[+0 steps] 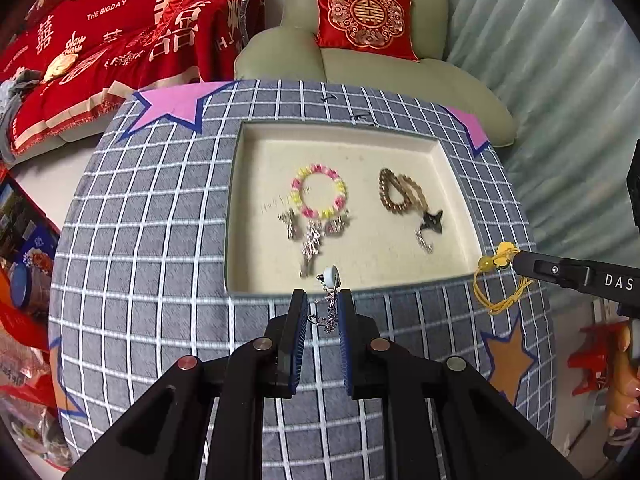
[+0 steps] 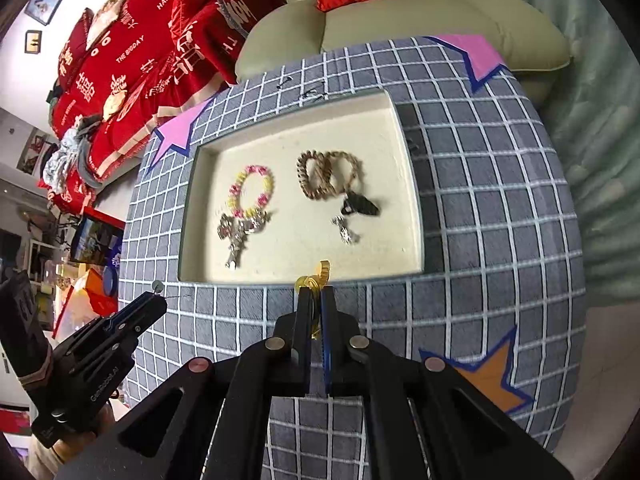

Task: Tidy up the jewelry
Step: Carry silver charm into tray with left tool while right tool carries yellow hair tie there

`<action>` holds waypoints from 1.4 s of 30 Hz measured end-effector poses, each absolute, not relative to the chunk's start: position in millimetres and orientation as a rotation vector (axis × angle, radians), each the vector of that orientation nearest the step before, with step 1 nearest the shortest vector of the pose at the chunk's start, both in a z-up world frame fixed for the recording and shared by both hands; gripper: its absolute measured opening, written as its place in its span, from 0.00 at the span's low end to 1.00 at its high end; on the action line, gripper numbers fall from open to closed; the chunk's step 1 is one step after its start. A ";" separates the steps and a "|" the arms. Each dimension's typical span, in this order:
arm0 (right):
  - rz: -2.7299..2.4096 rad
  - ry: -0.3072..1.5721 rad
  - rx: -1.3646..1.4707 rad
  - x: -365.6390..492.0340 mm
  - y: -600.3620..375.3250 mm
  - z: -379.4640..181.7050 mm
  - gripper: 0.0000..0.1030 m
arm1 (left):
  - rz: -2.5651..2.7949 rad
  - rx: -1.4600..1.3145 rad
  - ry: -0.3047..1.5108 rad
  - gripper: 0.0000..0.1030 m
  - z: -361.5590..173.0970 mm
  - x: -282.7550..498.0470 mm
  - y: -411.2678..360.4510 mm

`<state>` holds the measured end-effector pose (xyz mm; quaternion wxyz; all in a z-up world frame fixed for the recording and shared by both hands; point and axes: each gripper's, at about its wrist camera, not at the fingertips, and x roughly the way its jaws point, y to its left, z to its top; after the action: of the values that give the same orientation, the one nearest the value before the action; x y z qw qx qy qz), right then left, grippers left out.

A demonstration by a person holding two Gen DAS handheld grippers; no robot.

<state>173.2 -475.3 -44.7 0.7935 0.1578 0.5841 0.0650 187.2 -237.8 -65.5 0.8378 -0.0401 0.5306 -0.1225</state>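
A cream tray (image 1: 256,216) sits sunk into a table draped in a grey checked cloth (image 1: 152,240) with pink and orange star patches. Inside it, toward the left, lies a pink-and-yellow bead bracelet (image 1: 319,191) with a cluster of silver charms (image 1: 312,232) touching its near edge; toward the right lies a looped brown bead bracelet (image 1: 401,192), and just beside it a dark star-shaped piece (image 1: 433,220) and a small silver piece (image 1: 425,242). The left gripper (image 1: 323,304) hangs over the tray's near rim with its jaws nearly together, clamped on a silver chain earring (image 1: 329,312) — a white round stud (image 1: 331,273) sticks up past the fingertips and the chain dangles between the blue pads. The right gripper (image 2: 316,292) hangs over the near rim too, further to the right, its jaws pressed tight on a yellow cord charm (image 2: 316,276), whose amber bead and yellow ornament show above the tips; in the left wrist view the cord's loop (image 1: 500,296) hangs below the gripper. Beyond the table stand a pale green armchair (image 1: 360,68) with a red embroidered cushion (image 1: 364,16) and a bed with red bedding (image 1: 104,40).
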 end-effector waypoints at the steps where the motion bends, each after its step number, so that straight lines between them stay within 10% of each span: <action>1: 0.144 1.255 0.337 177.8 -474.4 -44.8 0.04 | -0.258 -0.083 1.120 0.24 -65.6 191.1 -238.2; 42: 0.100 1.399 0.313 246.4 -477.9 -146.8 0.04 | -0.183 0.119 1.207 0.24 -146.2 260.9 -293.6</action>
<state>246.4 -477.9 -146.8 0.7528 0.1433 0.6408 0.0458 260.9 -293.6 -146.2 0.8179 0.0560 0.5662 -0.0859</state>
